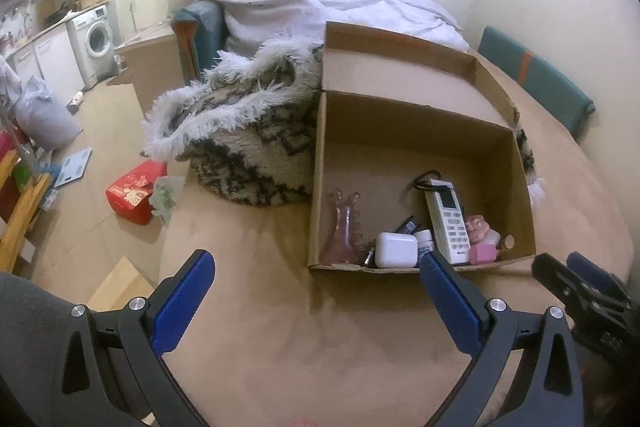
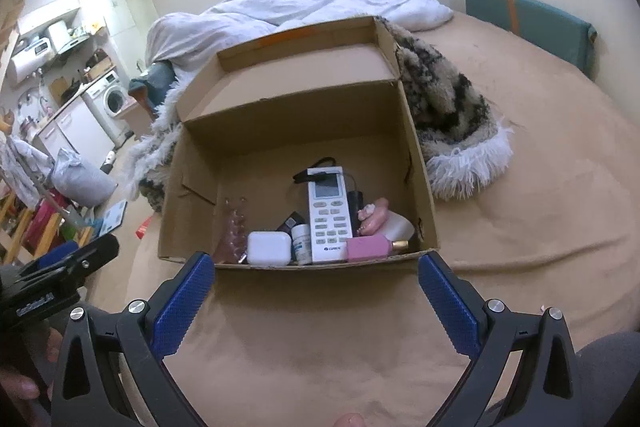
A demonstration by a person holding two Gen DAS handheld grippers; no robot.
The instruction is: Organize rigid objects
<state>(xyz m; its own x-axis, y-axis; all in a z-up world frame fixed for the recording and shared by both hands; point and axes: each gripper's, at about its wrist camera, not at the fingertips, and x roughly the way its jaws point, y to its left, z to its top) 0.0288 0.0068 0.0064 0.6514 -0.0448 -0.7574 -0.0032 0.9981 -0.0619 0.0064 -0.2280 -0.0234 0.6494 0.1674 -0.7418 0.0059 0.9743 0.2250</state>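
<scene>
Both grippers, left gripper [image 1: 316, 301] and right gripper [image 2: 316, 301], are being held wide-fingered and empty before the cardboard box [image 2: 416, 163] on the bed, objects already inside; packing judged nearly done.

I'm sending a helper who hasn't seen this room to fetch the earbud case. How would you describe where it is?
Find the open brown cardboard box on the tan bed cover, in front of the shaggy black-and-cream rug. Look along its near wall, between the pink glass vase and the long white remote control. The case is the small, glossy white rounded box, with no buttons or screen.
</scene>
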